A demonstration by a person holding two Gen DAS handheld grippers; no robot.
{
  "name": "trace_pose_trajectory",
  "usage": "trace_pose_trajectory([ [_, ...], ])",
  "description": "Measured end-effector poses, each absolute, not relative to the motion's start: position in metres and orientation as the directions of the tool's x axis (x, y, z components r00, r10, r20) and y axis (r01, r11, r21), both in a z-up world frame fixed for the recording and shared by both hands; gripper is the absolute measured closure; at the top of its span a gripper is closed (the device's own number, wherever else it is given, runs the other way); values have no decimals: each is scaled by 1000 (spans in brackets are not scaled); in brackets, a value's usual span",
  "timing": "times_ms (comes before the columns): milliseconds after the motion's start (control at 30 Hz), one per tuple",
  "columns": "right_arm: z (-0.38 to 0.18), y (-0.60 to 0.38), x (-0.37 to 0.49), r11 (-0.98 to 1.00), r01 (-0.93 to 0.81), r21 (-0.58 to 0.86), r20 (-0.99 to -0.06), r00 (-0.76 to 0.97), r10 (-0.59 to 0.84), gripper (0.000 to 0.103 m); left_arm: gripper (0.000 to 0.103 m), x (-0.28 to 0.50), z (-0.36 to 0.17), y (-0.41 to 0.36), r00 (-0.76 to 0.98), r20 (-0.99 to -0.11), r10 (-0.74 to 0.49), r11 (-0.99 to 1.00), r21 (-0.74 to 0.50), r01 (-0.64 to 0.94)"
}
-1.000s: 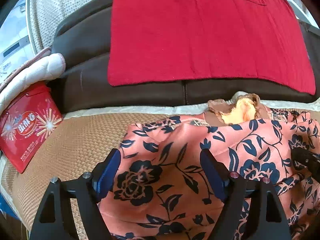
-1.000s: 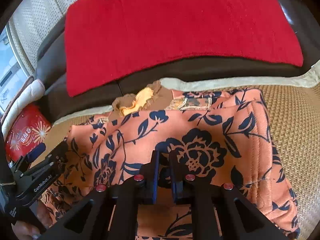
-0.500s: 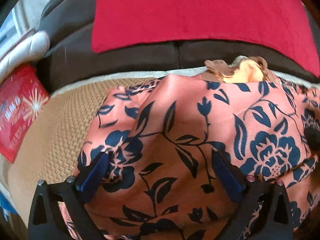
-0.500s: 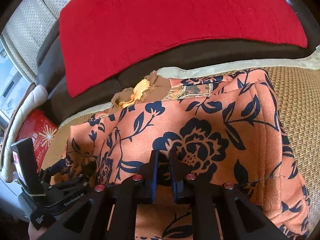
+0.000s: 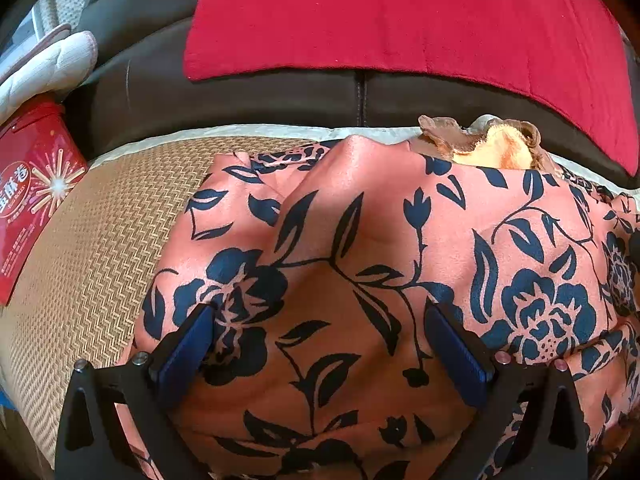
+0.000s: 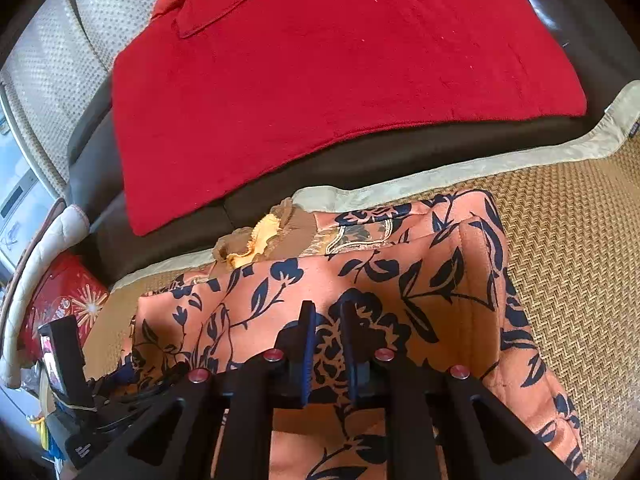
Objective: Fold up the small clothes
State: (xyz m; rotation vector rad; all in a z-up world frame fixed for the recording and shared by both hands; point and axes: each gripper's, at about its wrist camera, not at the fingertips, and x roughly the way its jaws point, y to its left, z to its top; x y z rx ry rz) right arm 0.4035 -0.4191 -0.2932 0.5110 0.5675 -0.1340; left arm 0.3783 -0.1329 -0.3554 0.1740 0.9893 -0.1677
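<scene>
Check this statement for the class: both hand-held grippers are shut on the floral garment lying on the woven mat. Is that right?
Not quite. Only the right hand-held gripper is shut on the floral garment. The left wrist view shows the left hand-held gripper with its fingers spread wide open, the cloth lying between them unpinched. The garment does lie on the woven mat.

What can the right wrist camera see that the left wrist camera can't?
Only the right wrist view shows the right gripper, shut on a fold of the flowered garment, plus the body of the other tool at far left.

Only the left wrist view shows the left gripper with its jaws wide open, the cloth bulging between them.

Both show the red cloth, the woven mat, the red packet and the yellow-brown ruffled fabric.
</scene>
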Motion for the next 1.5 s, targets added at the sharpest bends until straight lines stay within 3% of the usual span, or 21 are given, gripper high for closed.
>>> trace_pose_trajectory([
  [67,-294,-421,406,857,256,447,-541,840,31,74,0,383,-354,-133,529,-847,-63,972,69,227],
  [100,-294,-422,406,852,255,457,-538,842,36,57,0,386,-354,-133,524,-850,-64,971,69,230],
  [133,-295,-423,406,844,254,472,-531,846,42,33,0,388,-352,-132,520,-852,-66,970,68,233],
  [167,-295,-424,404,836,251,488,-514,857,43,29,0,390,-350,-132,524,-849,-65,970,69,231],
  [300,-301,-421,416,857,287,429,-564,825,6,32,0,396,-334,-126,617,-787,-16,974,126,187],
  [400,-304,-415,424,886,307,348,-591,805,-47,33,0,413,-349,-123,581,-813,22,971,155,180],
  [500,-309,-413,431,906,328,268,-616,782,-101,42,0,419,-355,-125,610,-792,26,966,178,190],
  [633,-314,-415,441,920,321,223,-625,772,-118,42,0,433,-363,-125,641,-767,-3,965,167,205],
  [1067,-314,-443,462,896,324,303,-597,797,-86,42,0,481,-373,-132,664,-747,-27,975,126,182],
  [1500,-311,-442,459,897,317,306,-596,799,-79,40,0,462,-370,-128,658,-753,-25,976,125,180],
])
